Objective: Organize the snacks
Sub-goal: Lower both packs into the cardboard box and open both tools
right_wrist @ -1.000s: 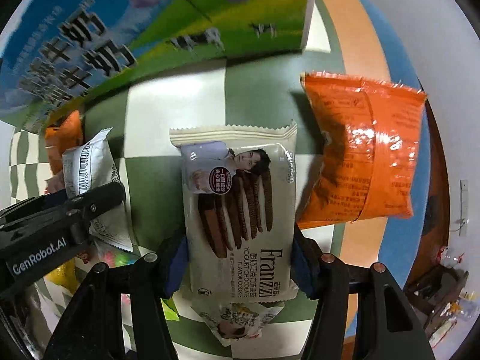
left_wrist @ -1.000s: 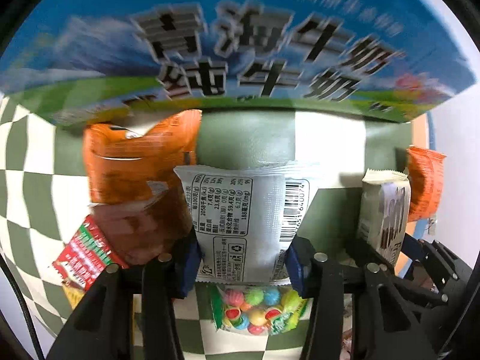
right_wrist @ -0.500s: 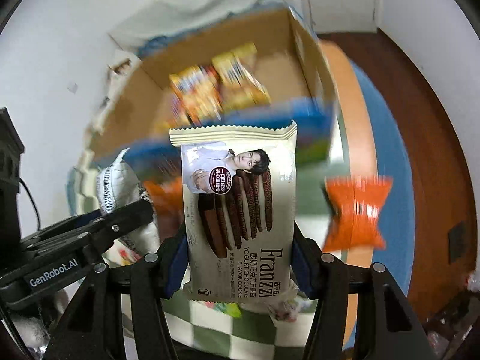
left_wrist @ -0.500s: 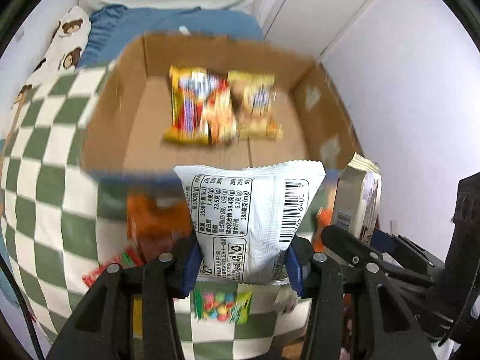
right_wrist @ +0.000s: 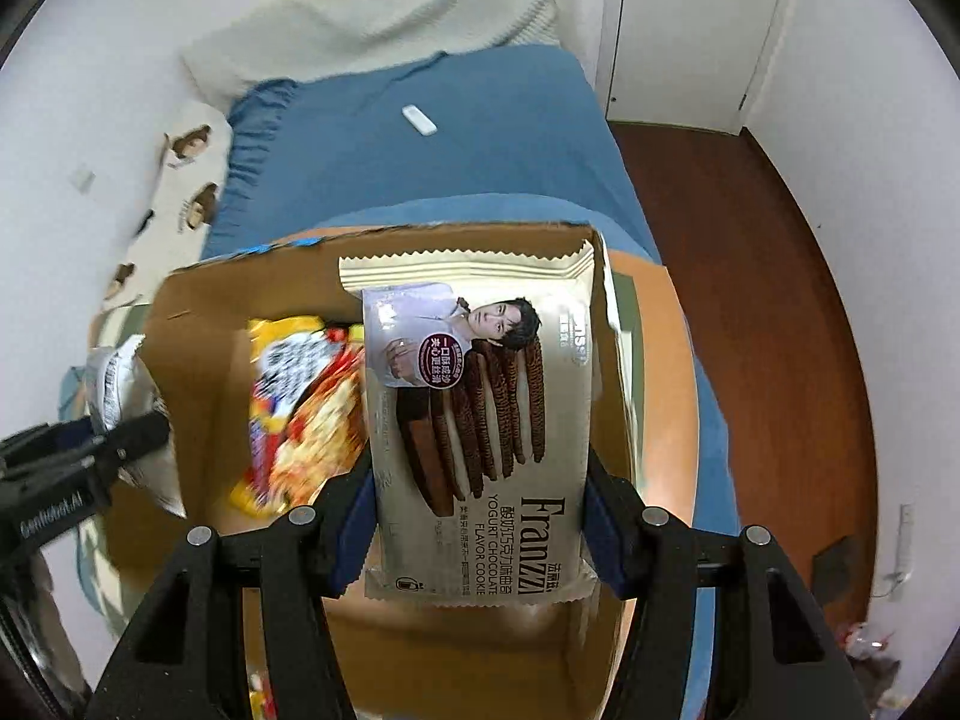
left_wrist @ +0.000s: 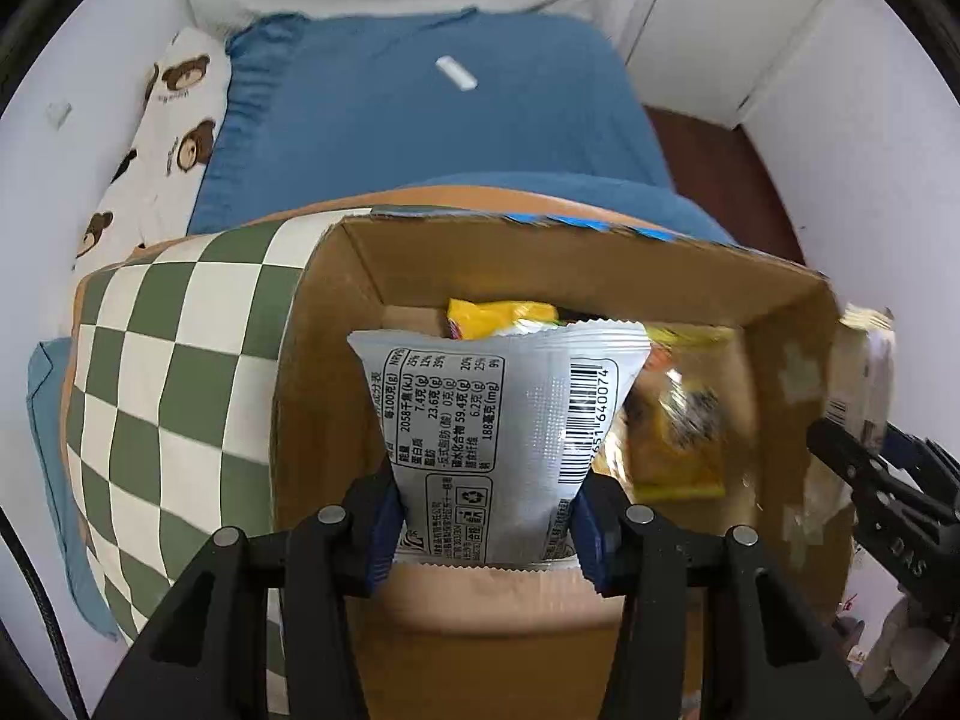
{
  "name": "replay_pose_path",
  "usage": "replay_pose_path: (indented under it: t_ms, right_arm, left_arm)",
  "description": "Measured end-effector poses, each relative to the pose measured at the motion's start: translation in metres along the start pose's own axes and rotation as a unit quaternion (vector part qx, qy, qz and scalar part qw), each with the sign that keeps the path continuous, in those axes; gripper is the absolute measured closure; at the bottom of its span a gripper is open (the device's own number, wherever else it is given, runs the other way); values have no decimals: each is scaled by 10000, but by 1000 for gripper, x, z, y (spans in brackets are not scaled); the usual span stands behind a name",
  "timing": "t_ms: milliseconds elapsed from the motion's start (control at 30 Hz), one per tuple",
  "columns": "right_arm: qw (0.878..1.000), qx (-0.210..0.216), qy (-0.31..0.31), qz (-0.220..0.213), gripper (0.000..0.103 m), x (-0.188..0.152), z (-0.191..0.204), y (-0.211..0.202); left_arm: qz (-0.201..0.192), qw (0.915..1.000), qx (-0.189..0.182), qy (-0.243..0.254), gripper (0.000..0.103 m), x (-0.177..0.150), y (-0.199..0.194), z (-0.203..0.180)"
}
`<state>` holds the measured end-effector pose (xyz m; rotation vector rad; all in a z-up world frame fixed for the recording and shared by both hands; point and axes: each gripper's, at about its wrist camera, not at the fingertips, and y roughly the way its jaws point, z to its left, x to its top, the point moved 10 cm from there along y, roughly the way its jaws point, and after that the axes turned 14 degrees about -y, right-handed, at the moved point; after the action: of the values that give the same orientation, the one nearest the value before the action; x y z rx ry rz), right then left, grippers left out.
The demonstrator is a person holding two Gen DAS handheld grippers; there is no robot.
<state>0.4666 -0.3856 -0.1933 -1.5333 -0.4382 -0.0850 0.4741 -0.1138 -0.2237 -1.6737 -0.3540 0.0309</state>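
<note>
1. A bed with a blue blanket [left_wrist: 432, 138] is seen behind everything; a bear-print pillow [left_wrist: 162, 138] lies at its left edge and a small white object [left_wrist: 456, 73] rests on the blanket.
2. A table with a green-and-white checked cloth [left_wrist: 174, 372] is seen in front of the bed.
3. An open cardboard box [left_wrist: 336, 324] is set on the table; its inside is seen from above in both wrist views.
4. Yellow snack packets [right_wrist: 300, 414] are lying on the box floor, blurred.
5. A Franzzi yogurt chocolate cookie pack [right_wrist: 480, 420] is pinched at its lower sides between the blue pads of the right hand-held gripper [right_wrist: 477, 534], jaws closed onto it; the pack is held upright over the right part of the box.
6. A silver-white snack packet [left_wrist: 498, 432], back side with nutrition table and barcode showing, is clamped near its bottom by the left hand-held gripper [left_wrist: 486, 528], jaws closed onto it; the packet is held over the left part of the box, above the box floor.
</note>
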Motion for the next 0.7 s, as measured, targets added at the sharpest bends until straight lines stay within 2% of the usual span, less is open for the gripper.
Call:
replay_pose_path:
  t_ms: [167,267,300,367,400,433,567,700]
  right_arm:
    - [9993,-82,-94,350,41,28,-2,40]
    - [9986,-139,-119,496,40,11,8,50]
    - [9985,-106,-67,538,38,10,7,53]
    - [9979,-139,-10,625,21,10,6,64]
    - [9978,-161,10,640,17,5,6,65]
    - [9977,-172,26,656,13,4,6,66]
    - [9975,-169,-9,686,8,3,8,68]
    - [9979,-126,12,633,8,1,11,65]
  left_arm:
    - [269,9993,271,54,58,15,33,5]
    - [380,9983,446,71,57,17,46,8]
    - [392,9982,441,60,53,18,49,8]
    - [379,9983,443,55,40,23,53,9]
    - [352,9982,483,65,23,25,54,9]
    - [315,9981,525,51,13,28,54,10]
    - [214,9989,414,-51,12,31,49,9]
    - [168,9995,267,-66,12,23,41,7]
